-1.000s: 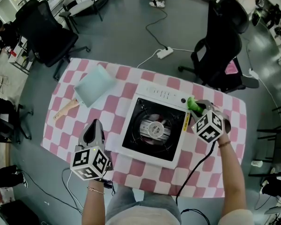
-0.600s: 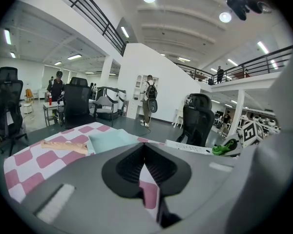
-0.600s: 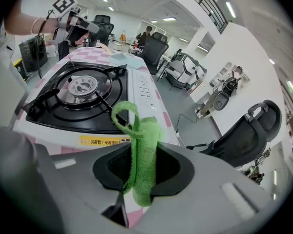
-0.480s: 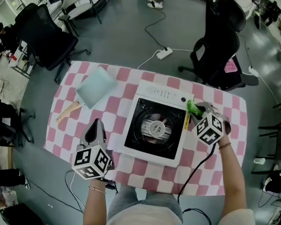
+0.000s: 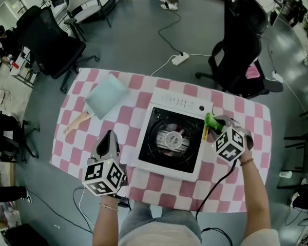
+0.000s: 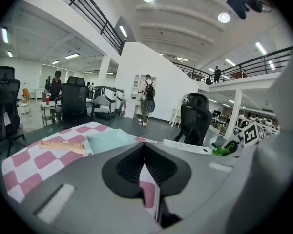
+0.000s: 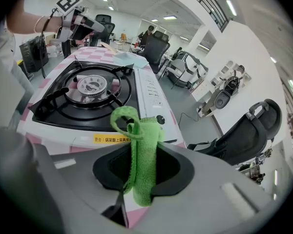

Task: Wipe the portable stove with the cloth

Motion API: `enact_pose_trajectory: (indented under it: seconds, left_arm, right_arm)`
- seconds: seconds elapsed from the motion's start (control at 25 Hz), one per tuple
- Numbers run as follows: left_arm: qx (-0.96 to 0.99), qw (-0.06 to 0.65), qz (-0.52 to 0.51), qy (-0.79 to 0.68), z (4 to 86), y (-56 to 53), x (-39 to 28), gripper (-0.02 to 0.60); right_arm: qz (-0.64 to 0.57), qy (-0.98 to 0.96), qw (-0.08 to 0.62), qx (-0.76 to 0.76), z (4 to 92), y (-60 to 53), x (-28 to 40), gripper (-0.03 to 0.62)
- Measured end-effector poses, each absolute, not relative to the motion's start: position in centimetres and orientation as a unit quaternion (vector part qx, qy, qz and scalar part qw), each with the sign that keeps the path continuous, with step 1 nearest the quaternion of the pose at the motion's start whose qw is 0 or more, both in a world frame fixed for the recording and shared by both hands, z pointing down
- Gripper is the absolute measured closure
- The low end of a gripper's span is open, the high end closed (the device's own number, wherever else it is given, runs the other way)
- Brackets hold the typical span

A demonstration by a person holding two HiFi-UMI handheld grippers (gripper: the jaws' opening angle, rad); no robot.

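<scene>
Right gripper view: yellow stove label (image 7: 113,139) (illegible) behind cloth (image 7: 144,152).

The stove (image 5: 172,140) sat in the middle of the table (image 5: 246,188), the cloth (image 5: 212,121) was at its right edge, and a flat sheet (image 5: 107,95) lay behind it to the left.

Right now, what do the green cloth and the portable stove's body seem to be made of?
The green cloth looks like microfibre or terry: fuzzy pile, limp fold, a sewn loop at the top. The portable stove body looks like white painted or enamelled sheet metal: smooth, faintly glossy. Its pan support looks like matte black metal.
</scene>
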State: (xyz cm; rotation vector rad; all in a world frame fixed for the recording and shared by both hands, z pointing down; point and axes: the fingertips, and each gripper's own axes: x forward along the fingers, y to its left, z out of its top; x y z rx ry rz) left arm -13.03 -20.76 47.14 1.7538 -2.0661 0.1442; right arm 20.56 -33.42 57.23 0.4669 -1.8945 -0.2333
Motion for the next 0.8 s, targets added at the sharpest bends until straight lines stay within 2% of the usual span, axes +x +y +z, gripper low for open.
enact_pose_trajectory:
  seconds: [0.8]
  left_arm:
    - [0.647, 0.213, 0.051, -0.731, 46.7, -21.4, -12.3, 0.581]
  right_arm:
    - [-0.095, -0.792, 0.574, 0.183, 57.5, -30.5, 20.5, 0.500]
